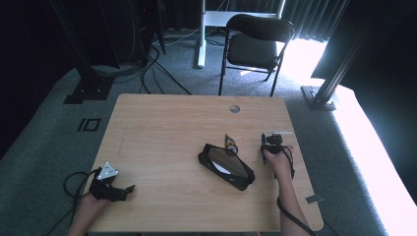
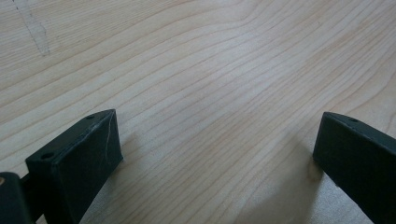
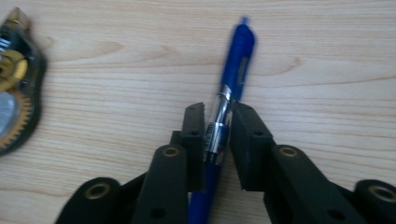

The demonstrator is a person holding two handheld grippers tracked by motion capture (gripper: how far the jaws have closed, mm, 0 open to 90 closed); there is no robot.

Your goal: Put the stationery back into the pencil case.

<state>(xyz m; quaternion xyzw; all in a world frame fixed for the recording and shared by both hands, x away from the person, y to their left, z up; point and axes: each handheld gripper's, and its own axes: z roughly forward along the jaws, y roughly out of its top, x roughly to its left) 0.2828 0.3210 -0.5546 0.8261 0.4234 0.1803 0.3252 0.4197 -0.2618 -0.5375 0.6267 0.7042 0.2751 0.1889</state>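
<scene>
Right gripper (image 3: 217, 123) jaws pinching blue pen (image 3: 233, 70) at clear mid-barrel, long axis along jaws, near table (image 1: 162, 118) right edge; pencil case (image 1: 226, 166) just left; left gripper (image 1: 116, 189) spread, idle, front-left corner
</scene>
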